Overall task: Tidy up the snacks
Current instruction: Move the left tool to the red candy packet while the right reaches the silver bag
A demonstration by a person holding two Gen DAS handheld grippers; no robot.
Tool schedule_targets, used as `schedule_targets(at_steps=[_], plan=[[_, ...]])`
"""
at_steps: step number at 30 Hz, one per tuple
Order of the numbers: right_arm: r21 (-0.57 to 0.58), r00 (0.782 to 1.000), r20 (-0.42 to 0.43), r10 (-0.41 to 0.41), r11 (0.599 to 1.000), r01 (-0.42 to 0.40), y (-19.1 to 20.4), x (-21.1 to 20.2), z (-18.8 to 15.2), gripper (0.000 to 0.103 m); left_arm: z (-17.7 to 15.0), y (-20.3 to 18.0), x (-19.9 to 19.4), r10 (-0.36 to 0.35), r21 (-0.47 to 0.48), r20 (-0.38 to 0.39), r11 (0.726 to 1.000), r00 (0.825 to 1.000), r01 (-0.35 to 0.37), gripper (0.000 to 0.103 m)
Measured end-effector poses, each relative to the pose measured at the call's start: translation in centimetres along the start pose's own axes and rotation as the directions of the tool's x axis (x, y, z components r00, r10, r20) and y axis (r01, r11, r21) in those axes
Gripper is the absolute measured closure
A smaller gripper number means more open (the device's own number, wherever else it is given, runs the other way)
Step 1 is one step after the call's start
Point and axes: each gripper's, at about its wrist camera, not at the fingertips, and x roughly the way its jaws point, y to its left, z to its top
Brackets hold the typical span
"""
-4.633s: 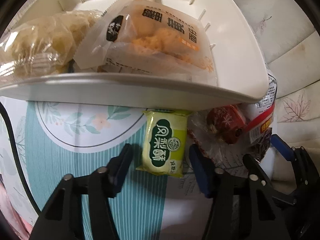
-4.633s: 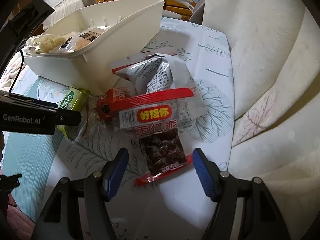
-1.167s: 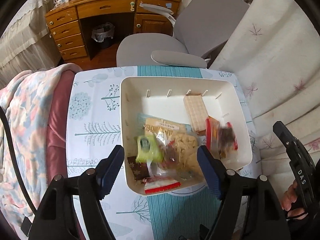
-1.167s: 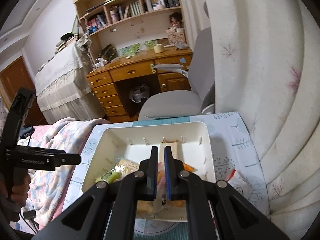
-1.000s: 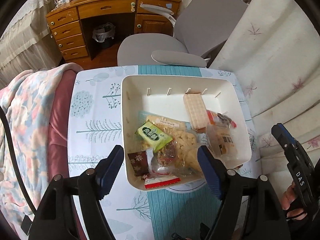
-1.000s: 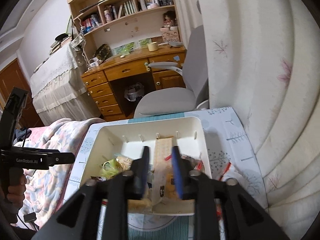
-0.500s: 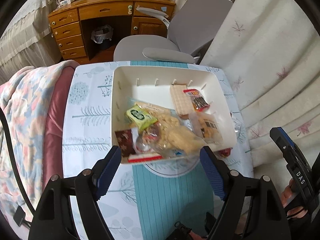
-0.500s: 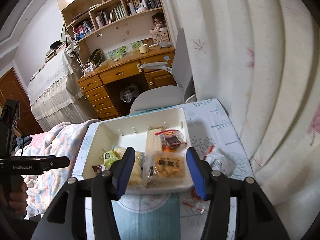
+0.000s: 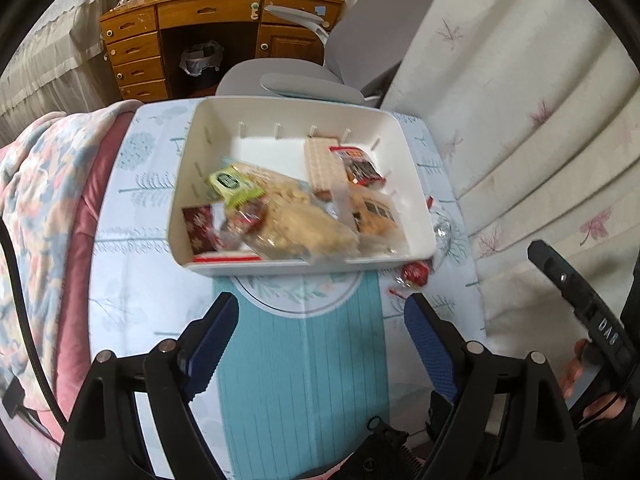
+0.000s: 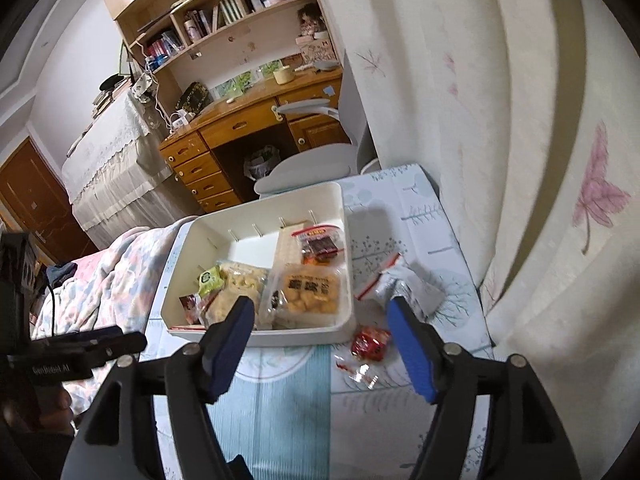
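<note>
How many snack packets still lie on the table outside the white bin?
2, perhaps more hidden behind the white bin. A red packet lies by its near right corner; a silver packet lies beside its right wall.

A small table (image 9: 120,280) wears a pale cloth printed with trees and a teal striped panel. The white bin (image 9: 416,200) sits on it. Just beside the bin's near right corner lies a red wrapped sweet (image 10: 370,344), and to the bin's right a crumpled silver packet (image 10: 404,286)
</note>
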Motion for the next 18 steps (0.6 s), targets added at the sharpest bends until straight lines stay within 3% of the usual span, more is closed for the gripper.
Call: schedule_targets(at_steps=[8, 18], plan=[[0.029, 0.997, -0.074, 0.024, 0.999, -0.022, -3.8, 1.0, 0.6, 0.03, -2.3, -3.8, 2.6, -0.011, 0.006, 0.019, 1.0, 1.0, 0.011, 0.019], [-0.102, 0.984, -0.173, -0.028, 0.995, 0.01, -6.9, 4.3, 0.9, 0.03, -4.1, -8.3, 7.5, -0.038, 0.056, 0.085, 0.998, 0.996, 0.033, 0.019]])
